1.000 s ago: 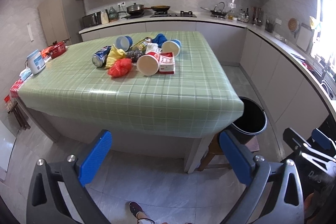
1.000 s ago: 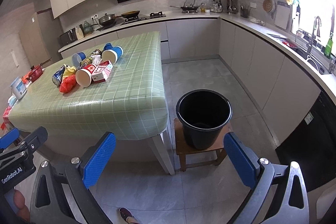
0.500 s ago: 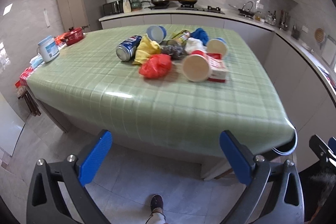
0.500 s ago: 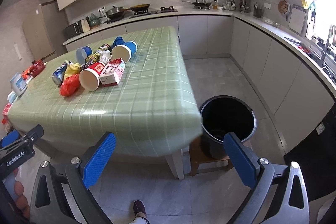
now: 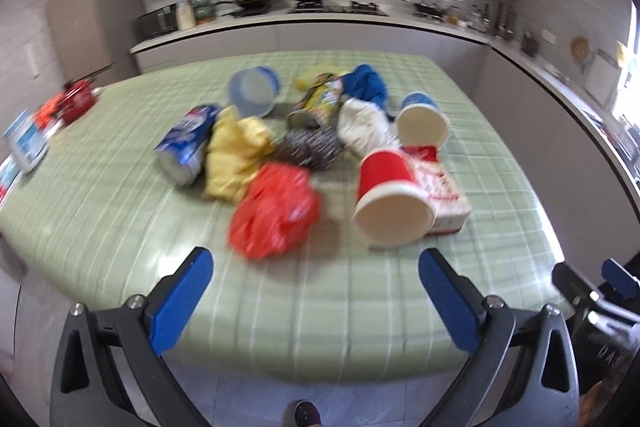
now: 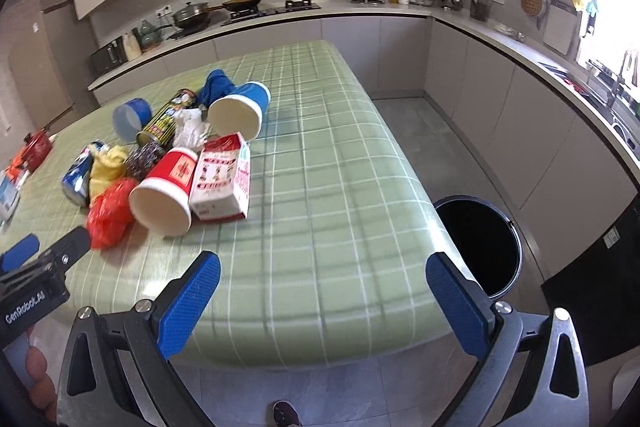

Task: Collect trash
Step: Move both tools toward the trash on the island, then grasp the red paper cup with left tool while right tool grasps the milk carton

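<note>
A pile of trash lies on the green checked table (image 5: 360, 307): a red plastic bag (image 5: 274, 211), a red paper cup (image 5: 390, 199) on its side, a red-and-white carton (image 5: 438, 187), a yellow wrapper (image 5: 236, 155), a blue can (image 5: 186, 147), a steel scourer (image 5: 310, 147), a blue cup (image 5: 424, 121). My left gripper (image 5: 316, 301) is open and empty over the table's near edge, just short of the red bag. My right gripper (image 6: 324, 303) is open and empty over the near right part of the table (image 6: 340, 187). A black bin (image 6: 480, 247) stands beside the table's right corner.
A white jar (image 5: 26, 143) and red items (image 5: 76, 99) sit at the table's left end. Kitchen counters with a stove (image 6: 256, 13) run along the back and right walls. Grey floor (image 6: 420, 123) lies between table and counters. The left gripper shows at left in the right wrist view (image 6: 40, 267).
Both grippers have moved forward and up toward the table, now hovering over its near edge. The trash pile looks much closer. Both stay open.
</note>
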Demonstrator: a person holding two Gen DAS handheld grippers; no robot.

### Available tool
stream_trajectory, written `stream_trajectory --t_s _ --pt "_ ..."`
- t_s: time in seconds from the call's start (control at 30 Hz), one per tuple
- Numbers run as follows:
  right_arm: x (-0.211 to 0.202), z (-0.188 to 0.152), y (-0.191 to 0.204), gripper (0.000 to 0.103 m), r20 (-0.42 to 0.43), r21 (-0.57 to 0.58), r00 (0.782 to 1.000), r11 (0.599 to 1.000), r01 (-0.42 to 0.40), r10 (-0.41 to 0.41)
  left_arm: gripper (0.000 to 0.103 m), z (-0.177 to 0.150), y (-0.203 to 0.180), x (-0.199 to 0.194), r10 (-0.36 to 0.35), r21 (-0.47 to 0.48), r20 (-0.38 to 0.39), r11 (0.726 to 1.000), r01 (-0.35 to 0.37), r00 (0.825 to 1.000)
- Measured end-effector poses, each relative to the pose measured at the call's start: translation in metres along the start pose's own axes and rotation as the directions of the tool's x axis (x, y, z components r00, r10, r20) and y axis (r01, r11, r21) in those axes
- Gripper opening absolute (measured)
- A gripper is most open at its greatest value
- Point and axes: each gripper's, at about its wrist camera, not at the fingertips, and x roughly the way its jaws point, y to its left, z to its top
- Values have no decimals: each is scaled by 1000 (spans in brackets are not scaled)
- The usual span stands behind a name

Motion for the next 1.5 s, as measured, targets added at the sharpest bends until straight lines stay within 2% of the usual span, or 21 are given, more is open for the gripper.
stream_trajectory --t_s 0.07,0.27,0.43,0.53,0.6,0.73,0.9,1.1,1.23,1.3,1.37,1.4,1.5 --pt "4 5 -2 103 -3 15 1000 1000 17 -17 103 15 -9 11 -31 28 0 999 31 1000" --pt "23 28 -15 103 -6 30 999 999 38 -38 103 42 -32 47 -42 53 -24 998 43 999" --pt "51 49 -19 103 -14 12 1000 1000 6 -6 102 46 -38 83 -36 54 -117 998 42 993" --pt "65 57 -16 103 -25 6 999 1000 -21 21 95 43 -34 98 -39 50 -162 998 48 986" --pt "75 60 -11 103 -39 -6 999 999 -35 35 93 43 -25 100 -58 12 -165 998 61 985" --pt "92 65 1 103 -69 -7 995 997 -76 76 90 43 -14 102 -53 1 -173 999 54 984" --pt "107 70 25 103 -90 -11 989 992 -122 120 76 39 4 104 -48 -16 -191 999 45 981" --pt "124 71 58 103 -126 -28 976 983 -182 177 74 33 19 99 -62 -24 -167 998 59 984" --pt "136 67 77 103 -145 -63 974 981 -184 173 72 31 25 96 -80 -29 -149 997 76 986" --pt "143 66 83 97 -151 -73 974 980 -183 170 71 30 29 95 -85 -35 -148 996 80 985" --pt "149 65 87 83 -172 -79 969 978 -191 175 71 31 31 96 -88 -37 -150 996 83 985" --pt "152 64 89 81 -183 -83 966 977 -198 180 71 31 32 96 -87 -35 -150 996 82 985" --pt "156 60 97 58 -180 -117 968 973 -200 177 72 30 33 96 -87 -27 -150 996 84 985"
